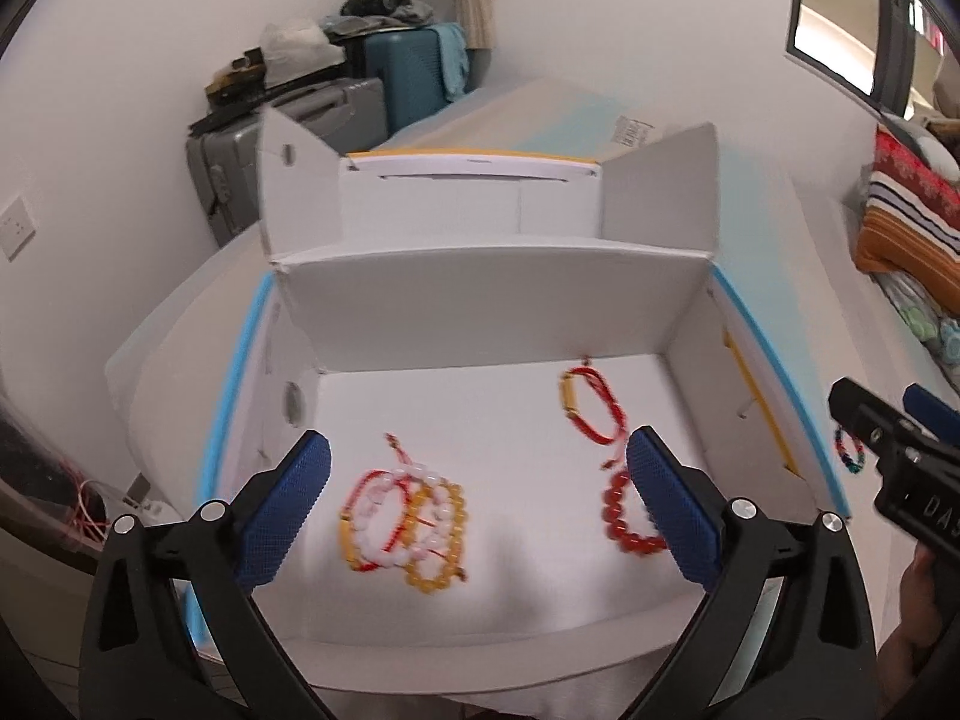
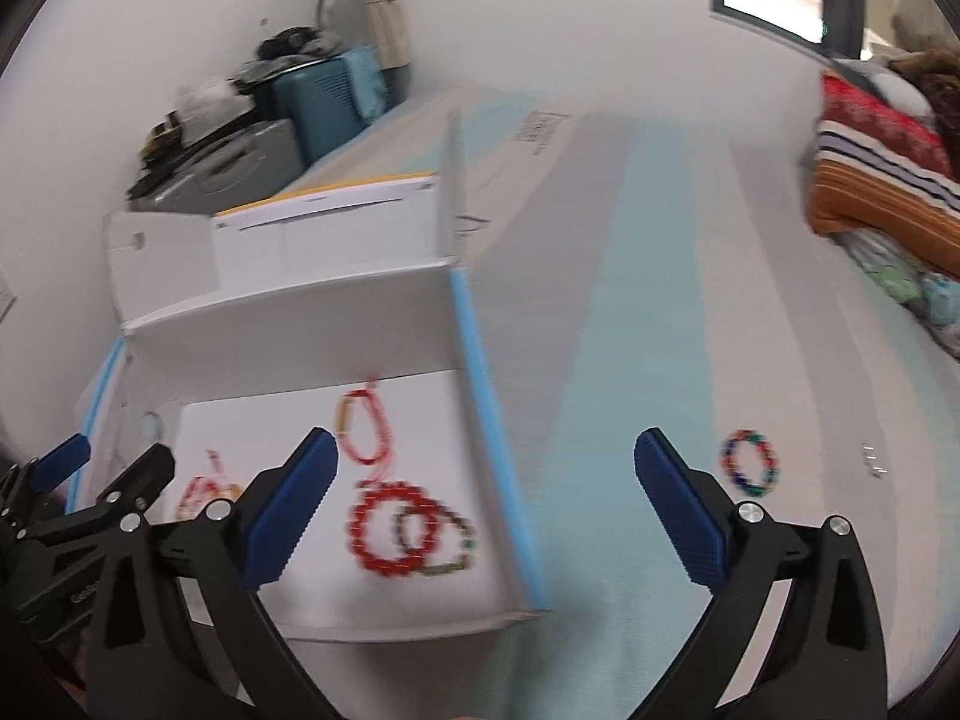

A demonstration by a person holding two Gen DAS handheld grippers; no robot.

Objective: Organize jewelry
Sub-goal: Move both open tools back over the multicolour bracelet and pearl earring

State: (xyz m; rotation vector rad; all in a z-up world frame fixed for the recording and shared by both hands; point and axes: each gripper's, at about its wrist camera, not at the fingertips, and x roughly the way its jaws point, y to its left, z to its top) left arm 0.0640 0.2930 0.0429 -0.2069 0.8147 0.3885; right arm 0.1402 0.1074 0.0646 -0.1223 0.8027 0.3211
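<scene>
— Left gripper hangs over the white box, jaws spread wide, nothing between them. Why so open?

— Likely a release: the yellow and pink bracelets lie on the box floor beneath it, the red bead bracelet and red cord bracelet beside them.

— And the right gripper?

— Also spread and empty, straddling the box's blue-edged right wall.

— What remains outside the box?

— One multicoloured bracelet, on the bedsheet right of the box. That wall stands between it and the others; suitcases sit well behind the box.
</scene>
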